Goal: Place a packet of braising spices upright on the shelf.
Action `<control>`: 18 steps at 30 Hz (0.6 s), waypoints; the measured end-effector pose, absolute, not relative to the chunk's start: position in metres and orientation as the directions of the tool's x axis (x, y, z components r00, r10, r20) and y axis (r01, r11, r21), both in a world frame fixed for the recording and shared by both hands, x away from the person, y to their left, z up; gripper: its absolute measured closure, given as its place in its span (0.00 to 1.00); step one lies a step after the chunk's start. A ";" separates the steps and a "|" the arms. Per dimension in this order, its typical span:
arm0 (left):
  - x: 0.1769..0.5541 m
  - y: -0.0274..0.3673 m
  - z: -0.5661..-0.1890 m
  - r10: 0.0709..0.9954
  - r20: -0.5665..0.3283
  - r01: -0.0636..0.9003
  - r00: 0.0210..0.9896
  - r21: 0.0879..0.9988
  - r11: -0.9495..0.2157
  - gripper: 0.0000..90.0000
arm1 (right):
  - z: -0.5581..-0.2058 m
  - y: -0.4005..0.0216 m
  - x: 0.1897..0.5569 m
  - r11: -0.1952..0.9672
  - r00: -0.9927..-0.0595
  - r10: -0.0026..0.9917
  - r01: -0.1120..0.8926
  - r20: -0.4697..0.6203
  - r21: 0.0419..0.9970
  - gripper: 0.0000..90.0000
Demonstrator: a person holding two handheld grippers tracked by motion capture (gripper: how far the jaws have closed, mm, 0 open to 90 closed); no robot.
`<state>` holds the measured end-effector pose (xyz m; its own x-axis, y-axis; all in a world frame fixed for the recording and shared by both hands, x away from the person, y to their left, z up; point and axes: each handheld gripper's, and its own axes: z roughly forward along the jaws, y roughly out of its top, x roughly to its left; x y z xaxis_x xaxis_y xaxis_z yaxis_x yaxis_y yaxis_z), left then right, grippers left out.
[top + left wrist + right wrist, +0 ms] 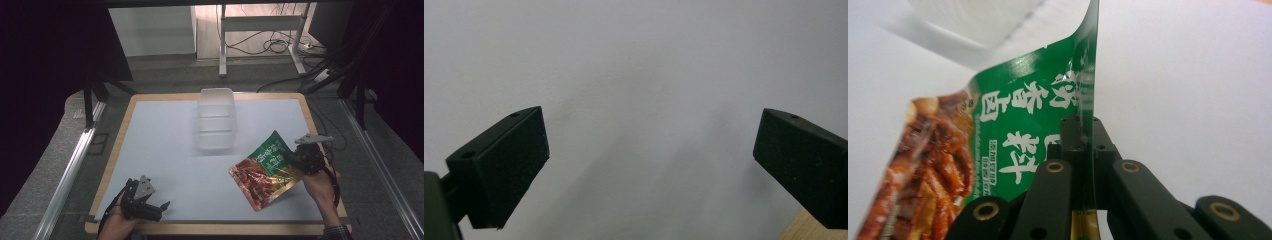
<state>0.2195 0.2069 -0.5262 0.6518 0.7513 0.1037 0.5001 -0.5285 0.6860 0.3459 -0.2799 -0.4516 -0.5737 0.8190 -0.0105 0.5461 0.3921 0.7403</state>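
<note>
right gripper [1087, 135] clamped on snack pouch [264, 170] edge; left gripper [649, 150] wide open, empty.

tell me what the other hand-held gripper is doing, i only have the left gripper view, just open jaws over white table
Observer: The right hand-held gripper is shut on the edge of a green and red snack pouch, at the table's right side.
Operator: is the pouch flat on the table
Observer: No, it tilts; the gripped edge is raised, the far lower corner looks near the white table.
Operator: anything else out there
Observer: A clear plastic container stands near the table's far middle, apart from the pouch.
</note>
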 end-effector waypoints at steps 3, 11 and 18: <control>0.219 0.207 -0.526 0.752 0.104 0.501 0.651 0.685 -0.529 0.02 | -0.442 -0.279 0.342 0.380 -0.586 0.810 0.532 0.005 0.757 0.99; 0.219 0.207 -0.526 0.751 0.106 0.500 0.651 0.684 -0.530 0.02 | -0.413 -0.270 0.334 0.354 -0.633 0.770 0.523 0.075 0.775 0.99; 0.219 0.207 -0.526 0.751 0.109 0.499 0.651 0.685 -0.531 0.01 | -0.389 -0.252 0.324 0.368 -0.690 0.719 0.478 0.081 0.797 0.99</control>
